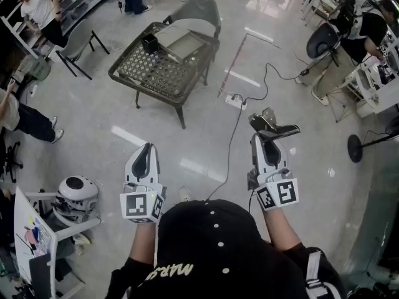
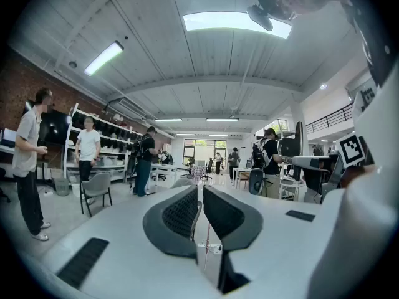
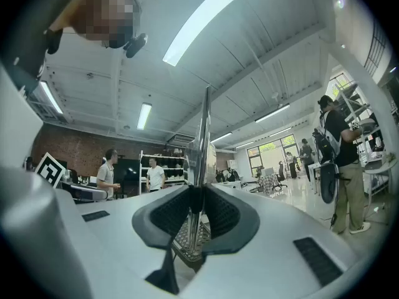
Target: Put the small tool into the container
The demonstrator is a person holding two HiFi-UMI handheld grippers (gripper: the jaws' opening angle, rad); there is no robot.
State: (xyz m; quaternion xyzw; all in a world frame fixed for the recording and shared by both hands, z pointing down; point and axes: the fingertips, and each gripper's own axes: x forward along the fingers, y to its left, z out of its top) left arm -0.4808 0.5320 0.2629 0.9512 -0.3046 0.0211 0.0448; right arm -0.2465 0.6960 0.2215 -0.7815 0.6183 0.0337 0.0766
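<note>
Between right hand-held gripper [image 3: 201, 195] jaws, small tool [image 3: 204, 139] clamped, upright

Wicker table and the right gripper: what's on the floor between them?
A white power strip and a dark cable on the glossy floor, seen in the head view.

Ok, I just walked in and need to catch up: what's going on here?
A person stands holding a tool in each hand. The right tool is clamped on a thin metal implement, held roughly level out in front. The left tool is shut with nothing in it. Ahead stands a wicker table with a small black container on it, well away from both tools, so the implement is not in it yet.
</note>
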